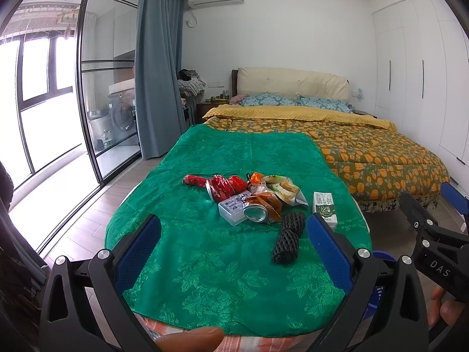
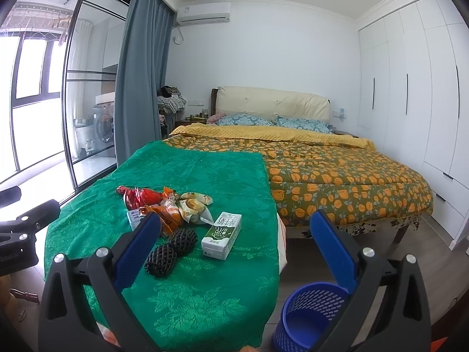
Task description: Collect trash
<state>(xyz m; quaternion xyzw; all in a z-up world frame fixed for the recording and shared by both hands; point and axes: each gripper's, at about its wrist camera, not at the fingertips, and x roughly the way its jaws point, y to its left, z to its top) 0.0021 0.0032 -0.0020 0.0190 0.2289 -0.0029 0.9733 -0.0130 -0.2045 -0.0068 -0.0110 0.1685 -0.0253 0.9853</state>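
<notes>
- My left claw (image 1: pixel 234 242) hangs released, jaws wide apart, over the green cloth (image 1: pixel 205 278).
- Ahead of it lies the trash pile (image 1: pixel 249 196), with black foam netting (image 1: pixel 288 236) nearest.
- The milk carton (image 2: pixel 222 234) lies ahead of my right claw (image 2: pixel 236 242), also released.
- The blue basket (image 2: pixel 310 316) stands below its right finger.

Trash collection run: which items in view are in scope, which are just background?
In scope:
- milk carton
- black foam nets
- snack wrappers
- red wrappers
- metal can
- small plastic box
- blue bin, apparently empty
- left gripper and right gripper, both open

Background:
- green cloth
- bed
- curtain
- wardrobe
- air conditioner
</notes>
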